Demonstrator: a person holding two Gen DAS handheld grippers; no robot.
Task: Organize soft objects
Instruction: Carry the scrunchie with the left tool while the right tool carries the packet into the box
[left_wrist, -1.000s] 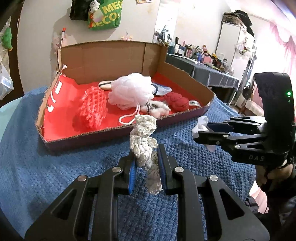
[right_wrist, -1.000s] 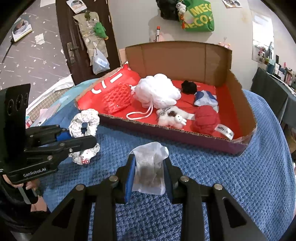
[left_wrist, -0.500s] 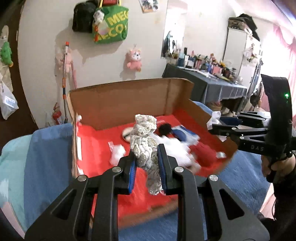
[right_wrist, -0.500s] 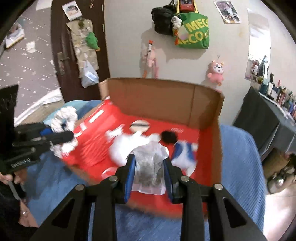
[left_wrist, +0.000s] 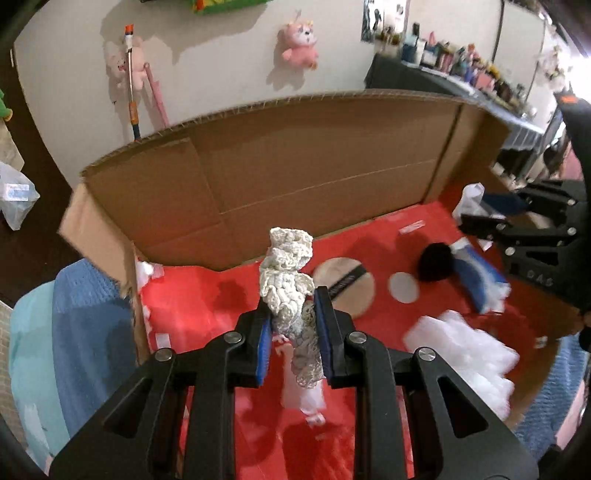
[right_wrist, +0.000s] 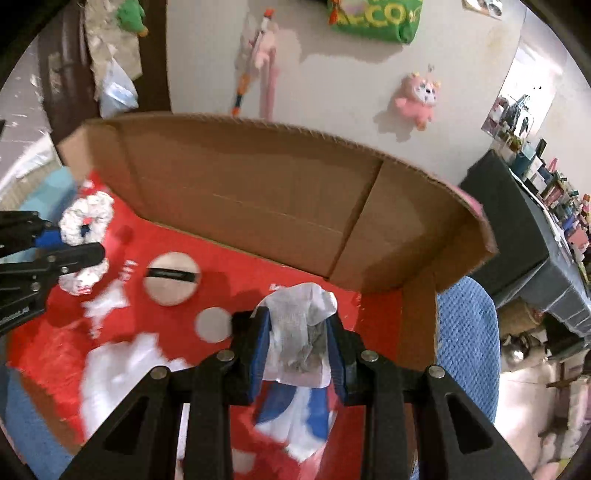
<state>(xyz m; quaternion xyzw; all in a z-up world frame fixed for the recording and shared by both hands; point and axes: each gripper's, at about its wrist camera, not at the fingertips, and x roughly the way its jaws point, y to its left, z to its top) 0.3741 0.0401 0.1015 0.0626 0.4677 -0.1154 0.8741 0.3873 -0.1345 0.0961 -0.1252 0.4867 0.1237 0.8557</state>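
My left gripper (left_wrist: 291, 317) is shut on a cream crocheted scrunchie (left_wrist: 286, 273) and holds it above the red floor of the cardboard box (left_wrist: 295, 155). The scrunchie also shows in the right wrist view (right_wrist: 83, 221). My right gripper (right_wrist: 297, 332) is shut on a white gauze pouch (right_wrist: 299, 317) and holds it over the right half of the box (right_wrist: 258, 192). The right gripper shows in the left wrist view (left_wrist: 517, 229) at the box's right side, with the pouch (left_wrist: 471, 199).
In the box lie a white mesh bath puff (left_wrist: 461, 350), a black pompom (left_wrist: 436, 262), a blue and white cloth (left_wrist: 480, 284), and a round wooden brush (left_wrist: 343, 291). The box stands on a blue towel (right_wrist: 465, 332). A dark table (right_wrist: 524, 229) stands at the right.
Both grippers have moved forward from above the blue towel to over the inside of the box, still holding their objects. The box's back wall is much nearer.
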